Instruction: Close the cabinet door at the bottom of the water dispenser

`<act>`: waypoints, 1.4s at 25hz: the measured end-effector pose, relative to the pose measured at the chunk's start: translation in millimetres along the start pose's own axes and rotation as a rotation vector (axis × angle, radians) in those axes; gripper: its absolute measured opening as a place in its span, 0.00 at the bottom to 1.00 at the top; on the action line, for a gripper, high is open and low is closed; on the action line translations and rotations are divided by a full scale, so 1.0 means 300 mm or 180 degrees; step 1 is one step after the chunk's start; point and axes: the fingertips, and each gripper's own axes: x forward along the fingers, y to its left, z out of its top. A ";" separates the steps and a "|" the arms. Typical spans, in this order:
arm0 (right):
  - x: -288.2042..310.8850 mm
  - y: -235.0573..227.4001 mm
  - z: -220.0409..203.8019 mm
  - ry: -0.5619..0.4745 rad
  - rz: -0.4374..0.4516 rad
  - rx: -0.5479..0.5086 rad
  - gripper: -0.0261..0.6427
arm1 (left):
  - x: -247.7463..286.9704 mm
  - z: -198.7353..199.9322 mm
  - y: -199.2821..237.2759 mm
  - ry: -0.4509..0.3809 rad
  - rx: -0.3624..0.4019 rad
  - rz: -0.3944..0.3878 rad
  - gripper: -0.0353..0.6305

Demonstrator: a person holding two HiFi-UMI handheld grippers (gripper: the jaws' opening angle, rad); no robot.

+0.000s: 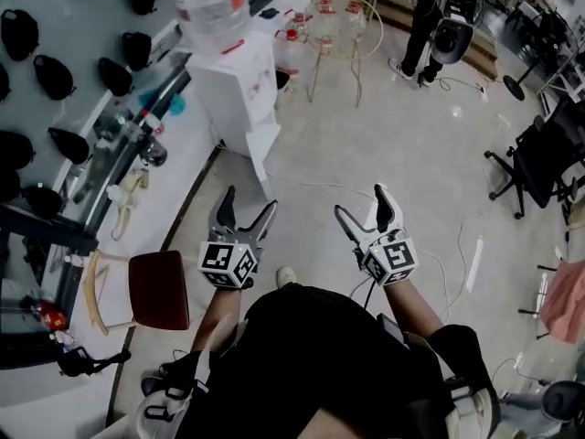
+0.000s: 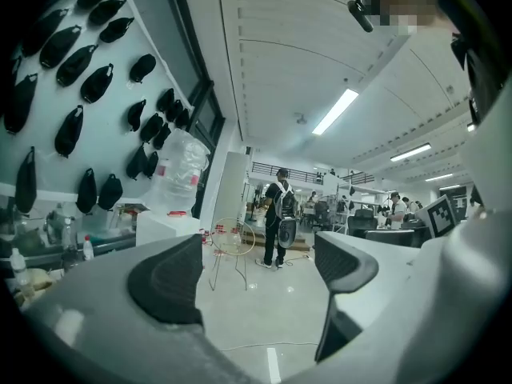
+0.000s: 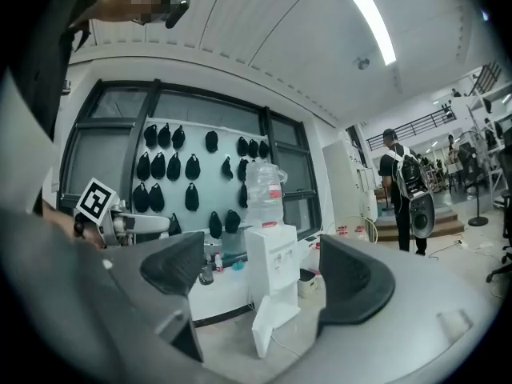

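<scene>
The white water dispenser [image 1: 227, 85] with a clear bottle on top stands against the left wall, well ahead of me. Its bottom cabinet door [image 1: 263, 151] hangs swung out over the floor. The right gripper view shows the dispenser [image 3: 270, 266] between the jaws at a distance, with the open door [image 3: 264, 326] angled toward me. My left gripper [image 1: 249, 199] and right gripper [image 1: 362, 201] are held side by side in front of my body. Both are open and empty, pointing level, far from the door. The left gripper view looks past the dispenser's bottle [image 2: 180, 166] into the room.
A chair with a brown seat [image 1: 157, 289] stands close on my left beside a long counter [image 1: 137, 154]. A thin cable [image 1: 311, 183] runs across the floor from the dispenser. A wire-frame stand [image 1: 340, 26], a standing person [image 1: 430, 16] and a black office chair [image 1: 539, 163] lie farther off.
</scene>
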 end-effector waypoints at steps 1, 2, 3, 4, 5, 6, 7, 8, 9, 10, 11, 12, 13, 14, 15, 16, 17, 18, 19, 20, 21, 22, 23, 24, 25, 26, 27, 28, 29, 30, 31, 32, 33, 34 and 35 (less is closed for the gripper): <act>0.035 0.019 -0.001 -0.0002 0.0024 -0.0011 0.68 | 0.000 -0.005 0.038 0.0016 -0.0011 0.0012 0.72; 0.066 0.038 -0.003 -0.0005 0.0042 -0.0018 0.68 | -0.002 -0.011 0.073 0.0034 -0.0017 0.0023 0.72; 0.092 0.053 -0.009 -0.0004 0.0053 -0.0016 0.68 | -0.004 -0.016 0.104 0.0052 -0.0017 0.0031 0.72; 0.115 0.065 -0.017 0.0004 0.0058 -0.0009 0.68 | -0.005 -0.020 0.130 0.0070 -0.0016 0.0033 0.72; 0.135 0.075 -0.026 0.0018 0.0064 0.0000 0.68 | -0.006 -0.022 0.151 0.0084 -0.0018 0.0030 0.73; 0.151 0.084 -0.034 0.0036 0.0072 0.0009 0.68 | -0.006 -0.022 0.167 0.0092 -0.0026 0.0026 0.74; 0.165 0.094 -0.039 0.0052 0.0084 0.0017 0.68 | -0.006 -0.018 0.181 0.0090 -0.0034 0.0021 0.74; 0.179 0.104 -0.042 0.0063 0.0104 0.0022 0.68 | -0.006 -0.013 0.193 0.0083 -0.0035 0.0016 0.74; 0.194 0.116 -0.043 0.0071 0.0134 0.0022 0.68 | -0.006 -0.008 0.205 0.0073 -0.0034 0.0009 0.76; 0.210 0.129 -0.042 0.0079 0.0170 0.0016 0.68 | -0.005 -0.004 0.218 0.0061 -0.0044 -0.0001 0.76; 0.225 0.142 -0.041 0.0092 0.0205 0.0002 0.68 | -0.005 -0.002 0.229 0.0049 -0.0073 -0.0015 0.77; 0.237 0.151 -0.040 0.0109 0.0231 -0.0019 0.68 | -0.004 -0.001 0.238 0.0039 -0.0118 -0.0030 0.77; 0.247 0.156 -0.039 0.0124 0.0242 -0.0040 0.68 | -0.003 -0.003 0.246 0.0034 -0.0161 -0.0041 0.78; 0.256 0.155 -0.038 0.0136 0.0237 -0.0054 0.68 | 0.000 -0.006 0.255 0.0036 -0.0187 -0.0047 0.78; 0.265 0.149 -0.037 0.0144 0.0221 -0.0058 0.68 | 0.004 -0.009 0.265 0.0040 -0.0198 -0.0048 0.78; 0.273 0.140 -0.035 0.0149 0.0203 -0.0053 0.68 | 0.009 -0.010 0.274 0.0044 -0.0205 -0.0047 0.78; 0.280 0.133 -0.034 0.0155 0.0190 -0.0046 0.68 | 0.014 -0.012 0.282 0.0046 -0.0213 -0.0045 0.78; 0.287 0.127 -0.035 0.0163 0.0185 -0.0040 0.68 | 0.018 -0.015 0.289 0.0050 -0.0220 -0.0043 0.78; 0.293 0.124 -0.039 0.0171 0.0188 -0.0036 0.68 | 0.023 -0.020 0.297 0.0061 -0.0221 -0.0043 0.78; 0.300 0.123 -0.044 0.0180 0.0195 -0.0032 0.68 | 0.029 -0.027 0.303 0.0082 -0.0214 -0.0044 0.78; 0.308 0.121 -0.049 0.0190 0.0201 -0.0025 0.68 | 0.036 -0.035 0.309 0.0113 -0.0196 -0.0051 0.78; 0.315 0.119 -0.054 0.0201 0.0205 -0.0016 0.68 | 0.046 -0.045 0.312 0.0151 -0.0173 -0.0064 0.78; 0.321 0.114 -0.059 0.0209 0.0207 -0.0008 0.68 | 0.058 -0.056 0.312 0.0191 -0.0150 -0.0079 0.78; 0.325 0.107 -0.064 0.0212 0.0207 -0.0004 0.68 | 0.072 -0.067 0.311 0.0224 -0.0138 -0.0092 0.78; 0.329 0.096 -0.067 0.0207 0.0201 -0.0002 0.68 | 0.088 -0.076 0.310 0.0249 -0.0139 -0.0100 0.78; 0.332 0.085 -0.067 0.0191 0.0187 0.0006 0.68 | 0.103 -0.086 0.310 0.0271 -0.0146 -0.0102 0.78; 0.335 0.074 -0.064 0.0169 0.0164 0.0025 0.68 | 0.117 -0.095 0.310 0.0294 -0.0151 -0.0100 0.78; 0.339 0.065 -0.060 0.0153 0.0143 0.0048 0.68 | 0.131 -0.104 0.309 0.0319 -0.0149 -0.0099 0.78; 0.347 0.055 -0.061 0.0152 0.0134 0.0063 0.68 | 0.145 -0.112 0.310 0.0343 -0.0139 -0.0102 0.78; 0.360 0.046 -0.063 0.0163 0.0138 0.0065 0.68 | 0.162 -0.121 0.313 0.0369 -0.0122 -0.0109 0.78; 0.377 0.035 -0.070 0.0183 0.0152 0.0048 0.68 | 0.181 -0.130 0.318 0.0396 -0.0101 -0.0117 0.78; 0.398 0.019 -0.083 0.0203 0.0171 0.0011 0.68 | 0.204 -0.139 0.327 0.0422 -0.0087 -0.0122 0.78; 0.420 0.000 -0.096 0.0217 0.0187 -0.0024 0.68 | 0.228 -0.147 0.337 0.0445 -0.0082 -0.0122 0.78; 0.442 -0.020 -0.104 0.0219 0.0192 -0.0030 0.68 | 0.252 -0.153 0.346 0.0464 -0.0087 -0.0115 0.78; 0.462 -0.040 -0.105 0.0213 0.0185 -0.0002 0.68 | 0.276 -0.157 0.352 0.0480 -0.0097 -0.0103 0.78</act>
